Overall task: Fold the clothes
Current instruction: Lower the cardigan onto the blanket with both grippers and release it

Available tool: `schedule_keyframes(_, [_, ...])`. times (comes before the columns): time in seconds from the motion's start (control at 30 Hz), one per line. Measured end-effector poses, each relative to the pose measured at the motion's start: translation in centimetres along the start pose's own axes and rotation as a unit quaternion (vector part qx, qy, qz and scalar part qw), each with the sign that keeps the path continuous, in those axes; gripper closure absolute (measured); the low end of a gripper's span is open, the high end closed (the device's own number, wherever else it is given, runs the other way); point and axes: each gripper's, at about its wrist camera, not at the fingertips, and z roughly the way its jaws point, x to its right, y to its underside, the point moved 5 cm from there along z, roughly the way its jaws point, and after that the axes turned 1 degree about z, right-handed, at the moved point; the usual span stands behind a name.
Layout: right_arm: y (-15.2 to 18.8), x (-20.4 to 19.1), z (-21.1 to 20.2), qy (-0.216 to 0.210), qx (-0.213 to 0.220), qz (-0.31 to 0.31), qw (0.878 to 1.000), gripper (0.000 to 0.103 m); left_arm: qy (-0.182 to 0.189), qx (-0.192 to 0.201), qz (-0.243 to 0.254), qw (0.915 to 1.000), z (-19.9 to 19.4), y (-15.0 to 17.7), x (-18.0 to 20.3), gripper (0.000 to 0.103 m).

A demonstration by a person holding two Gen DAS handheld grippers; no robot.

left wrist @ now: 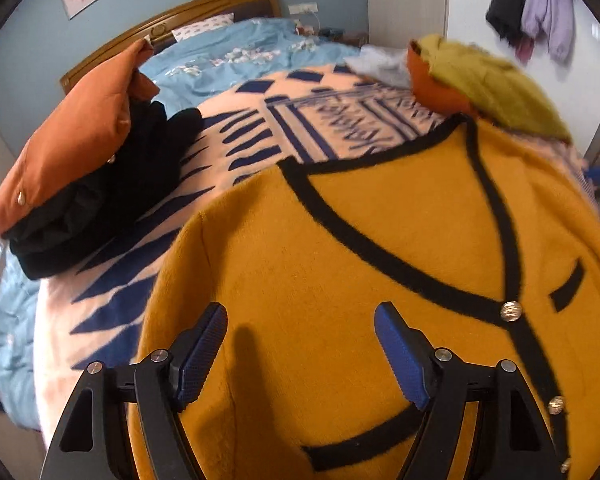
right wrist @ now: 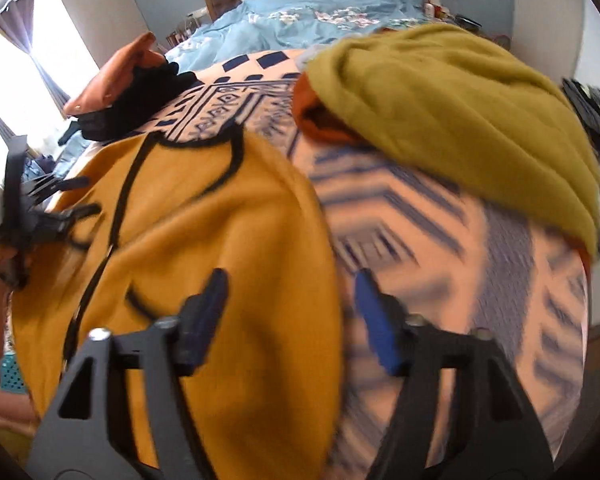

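A mustard-orange cardigan (left wrist: 380,264) with black trim and metal buttons lies spread on a pink and navy patterned blanket (left wrist: 260,128). My left gripper (left wrist: 300,356) is open just above the cardigan's near part, holding nothing. In the right wrist view the cardigan (right wrist: 204,240) fills the left half. My right gripper (right wrist: 292,320) is open over the cardigan's right edge, one finger above the cloth, the other above the blanket (right wrist: 440,264). The left gripper also shows at the far left of the right wrist view (right wrist: 32,208).
A stack of black and rust-orange clothes (left wrist: 84,168) sits on the blanket's left side. An olive-green and orange pile (left wrist: 488,80) lies at the right. A blue duvet (left wrist: 236,52) and wooden headboard (left wrist: 172,20) lie beyond. Clothes hang on the far wall (left wrist: 532,8).
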Motion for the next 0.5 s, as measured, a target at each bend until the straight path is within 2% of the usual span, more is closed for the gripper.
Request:
schedule_keyframes(0.13, [6.4, 1.2, -4.4, -0.015, 0.006, 0.029, 0.999, 0.023, 0.030, 0.051, -0.031, 0.9978, -3.1, 0.2, 0.0, 0.018])
schedule_keyframes(0.23, [10.6, 1.3, -5.7, -0.015, -0.005, 0.041, 0.999, 0.022, 0.055, 0.085, -0.033, 0.9943, -6.0, 0.7, 1.0, 0.017])
schedule_keyframes(0.33, [14.2, 1.0, -6.1, -0.020, -0.016, 0.053, 0.998, 0.022, 0.071, 0.112, -0.029, 0.9907, -8.5, 1.2, 2.5, 0.011])
schedule_keyframes(0.4, [15.9, 0.2, -5.9, -0.038, -0.017, 0.062, 0.997, 0.022, 0.079, 0.122, -0.025, 0.9890, -9.6, 1.5, 3.5, 0.007])
schedule_keyframes(0.5, [17.2, -1.2, -6.5, -0.068, 0.004, 0.066, 0.995, 0.022, 0.095, 0.127, -0.018, 0.9872, -10.5, 2.1, 4.9, 0.006])
